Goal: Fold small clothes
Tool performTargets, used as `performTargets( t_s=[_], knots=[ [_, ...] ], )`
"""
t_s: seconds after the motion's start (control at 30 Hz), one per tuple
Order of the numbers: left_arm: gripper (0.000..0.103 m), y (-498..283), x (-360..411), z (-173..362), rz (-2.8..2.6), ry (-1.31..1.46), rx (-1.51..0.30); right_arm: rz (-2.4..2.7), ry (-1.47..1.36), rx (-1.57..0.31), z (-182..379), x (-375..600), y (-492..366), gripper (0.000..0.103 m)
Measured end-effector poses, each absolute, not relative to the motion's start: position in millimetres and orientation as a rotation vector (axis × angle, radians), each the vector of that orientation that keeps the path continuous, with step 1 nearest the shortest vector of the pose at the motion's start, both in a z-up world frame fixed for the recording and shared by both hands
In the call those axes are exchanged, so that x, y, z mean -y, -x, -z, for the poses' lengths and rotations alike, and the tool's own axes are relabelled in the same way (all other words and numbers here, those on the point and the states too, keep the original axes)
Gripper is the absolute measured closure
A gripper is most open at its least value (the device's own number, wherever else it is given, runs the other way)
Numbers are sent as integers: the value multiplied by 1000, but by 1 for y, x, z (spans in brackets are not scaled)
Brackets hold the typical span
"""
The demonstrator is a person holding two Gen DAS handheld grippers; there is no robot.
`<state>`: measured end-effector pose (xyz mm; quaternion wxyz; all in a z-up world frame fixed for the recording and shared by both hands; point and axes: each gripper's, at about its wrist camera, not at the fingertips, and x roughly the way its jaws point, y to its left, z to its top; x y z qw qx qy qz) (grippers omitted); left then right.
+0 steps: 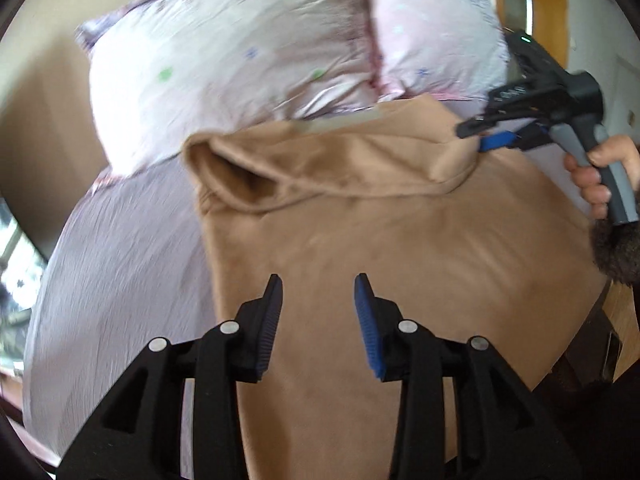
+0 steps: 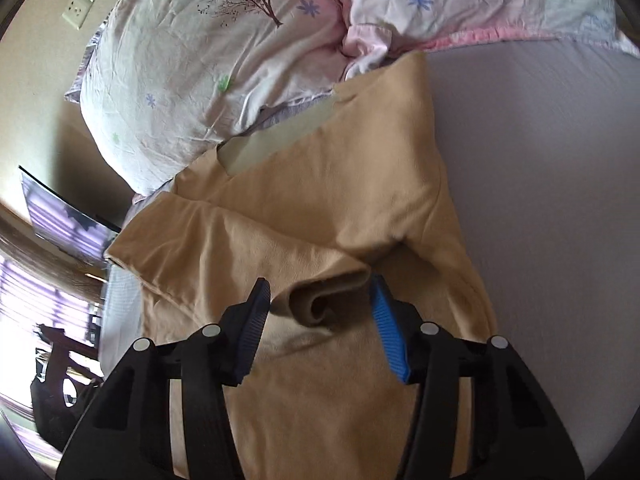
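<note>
A tan T-shirt [image 1: 380, 248] lies flat on the lavender bed sheet [image 1: 120, 280], collar toward the pillows. Its sleeves are folded in across the chest. My left gripper [image 1: 318, 292] is open and empty, held over the shirt's lower body. In the left wrist view my right gripper [image 1: 476, 136] is at the far right of the folded sleeve band. In the right wrist view the shirt [image 2: 320, 208] fills the middle, and my right gripper [image 2: 320, 292] is open with a rolled sleeve cuff [image 2: 320, 304] lying between its fingers.
Two floral pillows [image 1: 248, 52] lie behind the shirt's collar; they also show in the right wrist view [image 2: 224, 52]. Bare sheet [image 2: 540, 160] lies to the shirt's right. A wall socket [image 2: 80, 4] and a window [image 2: 24, 280] are at the left.
</note>
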<state>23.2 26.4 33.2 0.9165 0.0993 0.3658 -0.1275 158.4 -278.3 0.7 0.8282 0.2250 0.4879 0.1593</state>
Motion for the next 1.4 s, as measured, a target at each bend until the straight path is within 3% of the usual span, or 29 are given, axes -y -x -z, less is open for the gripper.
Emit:
performTargets(
  t_s=[0.1,0.13,0.17,0.2,0.4,0.5,0.6,0.67,0.73,0.77,0.8,0.93,1.03,1.07,1.23,1.4],
  knots=[
    [65,-25,-42,-28,247,-149,-784,-345,-488,-1072,9,276,-156,49],
    [64,-27,-44,-26,246,-138,-790,-357,-480,-1065,11,273,-157,55],
    [64,-28,-47,-24,247,-131,-795,-382,-467,-1053,11,268,-158,91],
    [64,-30,-48,-21,246,-124,-802,-411,-458,-1039,8,264,-160,99],
    [63,-33,-47,-12,242,-115,-832,-334,-325,-673,-73,271,-154,99],
    [61,-35,-47,-9,244,-104,-832,-183,-264,-704,-70,281,-180,99],
    [59,-36,-46,-8,247,-102,-830,0,-169,-863,-40,286,-210,92],
    [58,-36,-45,-8,248,-104,-829,0,-243,-856,-39,296,-206,87],
    [57,-37,-46,-8,253,-99,-829,-58,-299,-763,-52,299,-192,60],
    [56,-38,-46,-8,256,-97,-830,-82,-293,-734,-55,295,-188,40],
    [54,-38,-45,-7,258,-98,-831,-120,-284,-719,-58,290,-186,38],
    [51,-37,-42,-6,256,-106,-825,-251,-288,-782,-49,267,-202,37],
    [51,-37,-45,-6,261,-86,-822,-159,-299,-972,-13,269,-228,35],
    [51,-37,-45,-6,264,-82,-821,-157,-331,-973,-9,270,-228,40],
    [46,-37,-45,-6,275,-66,-817,-389,-294,-796,-53,221,-203,40],
    [46,-33,-49,-10,291,2,-806,-589,-191,-807,-76,121,-212,40]
  ],
)
